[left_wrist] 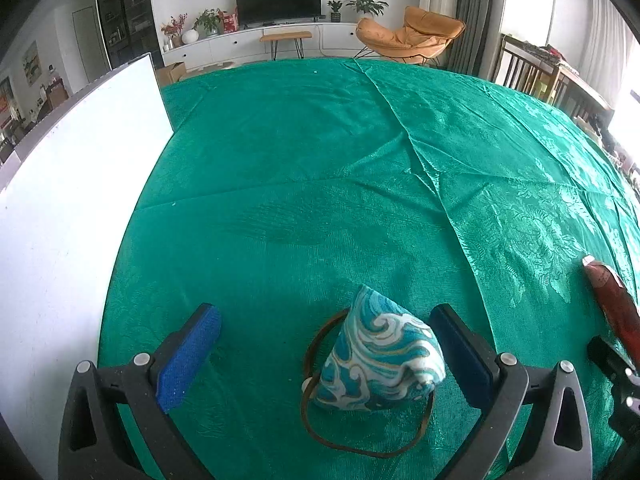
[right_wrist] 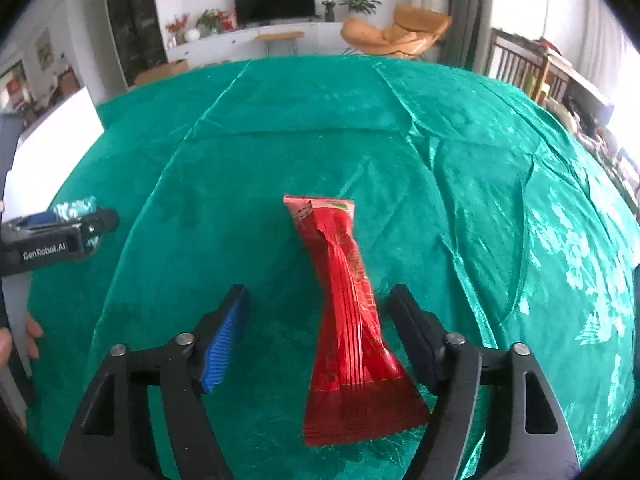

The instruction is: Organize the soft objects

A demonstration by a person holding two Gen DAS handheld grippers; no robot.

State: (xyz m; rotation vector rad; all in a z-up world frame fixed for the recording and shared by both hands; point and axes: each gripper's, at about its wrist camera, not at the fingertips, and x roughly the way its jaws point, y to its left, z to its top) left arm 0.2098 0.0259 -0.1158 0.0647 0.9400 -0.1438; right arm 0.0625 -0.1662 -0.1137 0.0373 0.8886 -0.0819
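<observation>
A blue-and-white wave-patterned fabric pouch [left_wrist: 378, 358] with a thin brown cord loop lies on the green tablecloth [left_wrist: 304, 184]. My left gripper [left_wrist: 326, 320] is open around it, the pouch close to the right finger. A red snack packet [right_wrist: 348, 320] lies lengthwise on the cloth. My right gripper [right_wrist: 320, 300] is open around its near half, the packet nearer the right finger. The packet's tip also shows at the right edge of the left wrist view [left_wrist: 610, 300]. The left gripper and pouch appear at the left of the right wrist view [right_wrist: 60, 232].
A white board [left_wrist: 76, 184] stands along the table's left edge. Beyond the far table edge are a TV cabinet [left_wrist: 256, 40], an orange lounge chair [left_wrist: 412, 36] and a wooden chair [left_wrist: 532, 72]. A hand [right_wrist: 16, 340] shows at the left edge.
</observation>
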